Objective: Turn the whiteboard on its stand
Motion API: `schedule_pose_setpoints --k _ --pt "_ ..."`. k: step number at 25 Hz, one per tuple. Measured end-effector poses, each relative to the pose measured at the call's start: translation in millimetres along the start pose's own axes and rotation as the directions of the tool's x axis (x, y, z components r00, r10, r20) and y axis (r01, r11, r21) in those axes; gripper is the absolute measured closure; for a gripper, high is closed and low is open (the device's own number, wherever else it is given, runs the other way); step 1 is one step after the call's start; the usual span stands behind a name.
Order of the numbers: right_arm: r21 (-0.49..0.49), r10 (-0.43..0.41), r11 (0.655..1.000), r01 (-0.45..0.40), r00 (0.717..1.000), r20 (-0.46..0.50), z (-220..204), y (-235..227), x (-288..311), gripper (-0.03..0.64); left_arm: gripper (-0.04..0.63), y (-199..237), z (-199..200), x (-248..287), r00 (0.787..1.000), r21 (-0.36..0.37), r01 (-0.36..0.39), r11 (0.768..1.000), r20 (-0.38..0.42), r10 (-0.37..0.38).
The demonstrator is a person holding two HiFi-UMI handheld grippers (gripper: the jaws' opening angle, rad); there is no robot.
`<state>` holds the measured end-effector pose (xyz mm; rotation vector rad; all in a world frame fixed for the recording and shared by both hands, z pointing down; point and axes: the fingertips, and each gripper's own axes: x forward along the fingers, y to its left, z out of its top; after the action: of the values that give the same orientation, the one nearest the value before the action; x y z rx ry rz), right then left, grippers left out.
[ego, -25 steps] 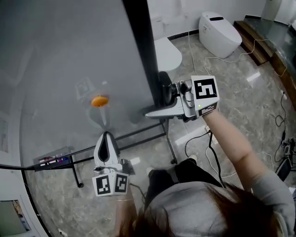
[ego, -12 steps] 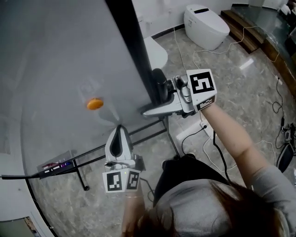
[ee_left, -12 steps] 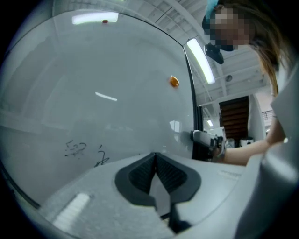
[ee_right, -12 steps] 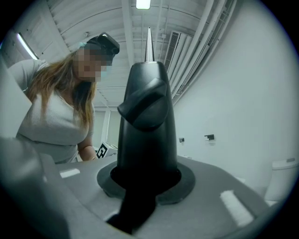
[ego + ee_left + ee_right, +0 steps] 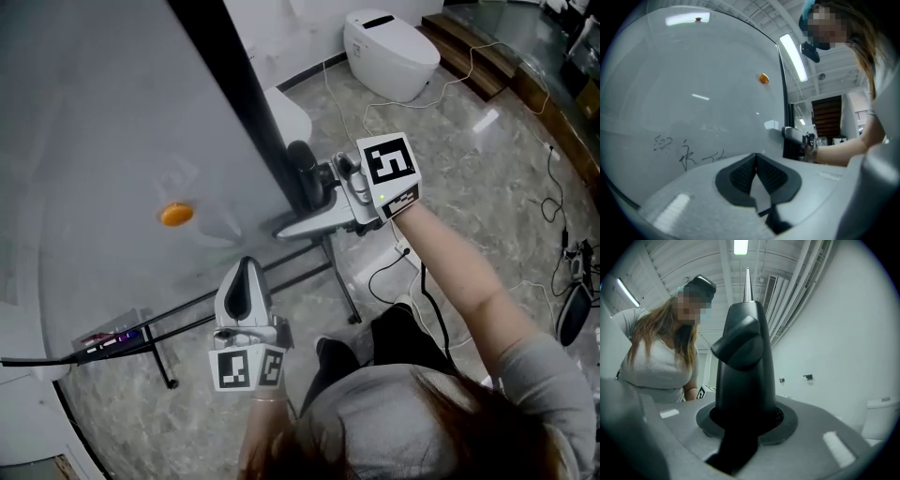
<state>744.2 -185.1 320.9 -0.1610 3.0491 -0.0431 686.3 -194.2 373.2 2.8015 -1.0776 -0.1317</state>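
Observation:
The whiteboard [image 5: 103, 141] fills the left of the head view as a grey sheet, with its black side post [image 5: 239, 98] running diagonally. An orange magnet [image 5: 175, 215] sticks to its face. My right gripper [image 5: 298, 202] comes in from the right and closes round the black post and knob [image 5: 740, 362]. Its jaws have just been opening a little, and the post still fills the gap between them. My left gripper [image 5: 246, 267] is shut with nothing in it, and its tips [image 5: 756, 157] are close to the board face near some black writing [image 5: 684, 154].
The stand's black legs and crossbar [image 5: 281, 272] rest on the marble floor, with a marker tray [image 5: 108, 337] at the lower left. Cables [image 5: 398, 267] trail by the person's feet. A white toilet-like unit [image 5: 389, 52] and wooden steps [image 5: 478, 42] are at the far right.
The board's black edge and the orange magnet have swung left in the head view. The right gripper went with the post, and the left gripper shifted right along the board face.

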Motion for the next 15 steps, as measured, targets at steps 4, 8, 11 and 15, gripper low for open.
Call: schedule_pose_setpoints --k 4,8,11,15 --pt "0.0 -0.014 1.0 0.014 1.0 0.007 7 4 -6 0.495 0.591 -18 -12 -8 0.998 -0.039 -0.069 0.997 -0.01 0.069" --pt "-0.012 -0.043 0.999 0.043 0.999 0.006 7 2 -6 0.503 0.592 -26 -30 -21 0.987 -0.083 -0.159 0.984 -0.012 0.159" --pt "-0.015 -0.051 0.999 0.051 0.999 0.009 9 2 -5 0.503 0.592 -34 -31 -30 0.98 -0.09 -0.199 0.976 -0.013 0.198" --pt "-0.065 -0.175 0.982 0.177 0.984 0.028 9 0 -22 0.505 0.592 -55 -28 -42 0.979 -0.061 -0.204 0.977 -0.022 0.203"
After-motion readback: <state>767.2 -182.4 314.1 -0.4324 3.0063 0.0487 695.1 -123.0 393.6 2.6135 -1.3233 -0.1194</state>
